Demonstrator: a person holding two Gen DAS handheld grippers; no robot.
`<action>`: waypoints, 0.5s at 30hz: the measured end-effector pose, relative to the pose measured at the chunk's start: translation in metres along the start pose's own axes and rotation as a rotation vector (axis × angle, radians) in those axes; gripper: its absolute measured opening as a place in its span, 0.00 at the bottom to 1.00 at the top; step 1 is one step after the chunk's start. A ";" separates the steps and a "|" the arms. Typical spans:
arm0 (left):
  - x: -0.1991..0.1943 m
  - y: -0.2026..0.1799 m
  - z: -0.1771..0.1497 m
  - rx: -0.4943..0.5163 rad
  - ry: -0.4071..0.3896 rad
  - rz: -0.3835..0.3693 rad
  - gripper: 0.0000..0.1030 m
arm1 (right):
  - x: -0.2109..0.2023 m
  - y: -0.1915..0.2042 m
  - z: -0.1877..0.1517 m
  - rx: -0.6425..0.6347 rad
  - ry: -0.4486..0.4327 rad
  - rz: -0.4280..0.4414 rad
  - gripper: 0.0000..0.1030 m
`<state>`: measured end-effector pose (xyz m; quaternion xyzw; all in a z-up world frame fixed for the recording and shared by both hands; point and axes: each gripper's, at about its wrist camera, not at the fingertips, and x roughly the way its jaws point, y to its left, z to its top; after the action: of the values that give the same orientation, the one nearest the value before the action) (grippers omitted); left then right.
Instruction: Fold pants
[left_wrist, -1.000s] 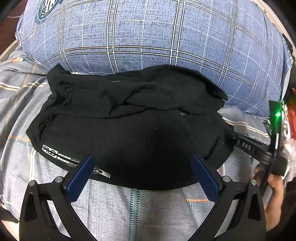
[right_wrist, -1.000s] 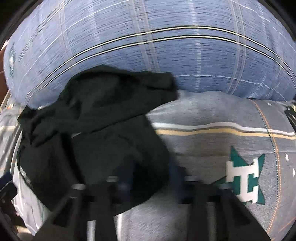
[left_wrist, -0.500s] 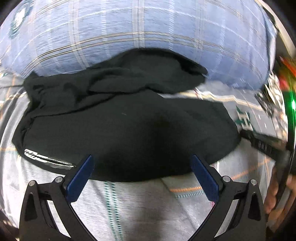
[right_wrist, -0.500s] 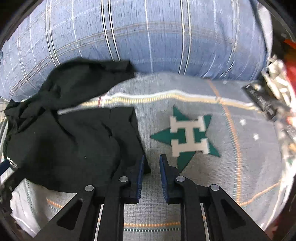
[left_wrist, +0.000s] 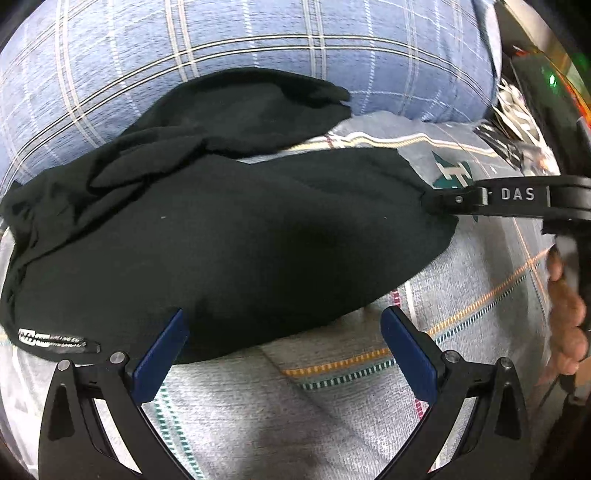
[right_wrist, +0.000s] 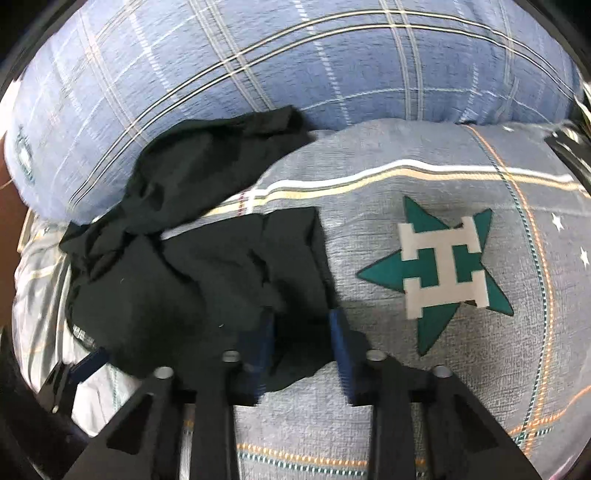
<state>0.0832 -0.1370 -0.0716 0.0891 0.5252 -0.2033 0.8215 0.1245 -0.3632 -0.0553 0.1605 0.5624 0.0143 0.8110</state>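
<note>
Two grippers over black pants (left_wrist: 229, 236) crumpled on grey striped bedsheet (left_wrist: 332, 413), far leg riding up blue plaid pillow (left_wrist: 258, 40). Left gripper (left_wrist: 284, 343) jaws wide, empty, above near hem. Right gripper (right_wrist: 301, 347) jaws opening, soft fabric edge bunched between. Green star logo (right_wrist: 439, 269) beside pants.

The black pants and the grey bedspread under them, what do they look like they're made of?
The black pants look like a soft matte knit, perhaps cotton jersey: they slump in limp rumpled folds with no sheen, though the weave is too dark to confirm. The grey bedspread looks like a woven, slightly crinkled cotton-type cloth: a grainy heathered texture shows, with stitched-looking coloured stripes.
</note>
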 end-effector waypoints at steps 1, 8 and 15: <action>0.001 -0.003 -0.001 0.009 -0.001 -0.004 1.00 | -0.002 0.002 -0.002 -0.011 0.010 0.002 0.02; 0.011 -0.019 -0.002 0.053 0.028 0.006 0.65 | -0.025 0.000 -0.011 -0.037 0.021 -0.058 0.00; 0.005 -0.015 0.000 0.031 -0.001 0.000 0.21 | -0.024 -0.017 -0.003 0.052 -0.010 0.093 0.36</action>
<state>0.0787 -0.1518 -0.0756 0.1018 0.5214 -0.2115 0.8204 0.1106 -0.3831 -0.0387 0.2074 0.5504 0.0368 0.8079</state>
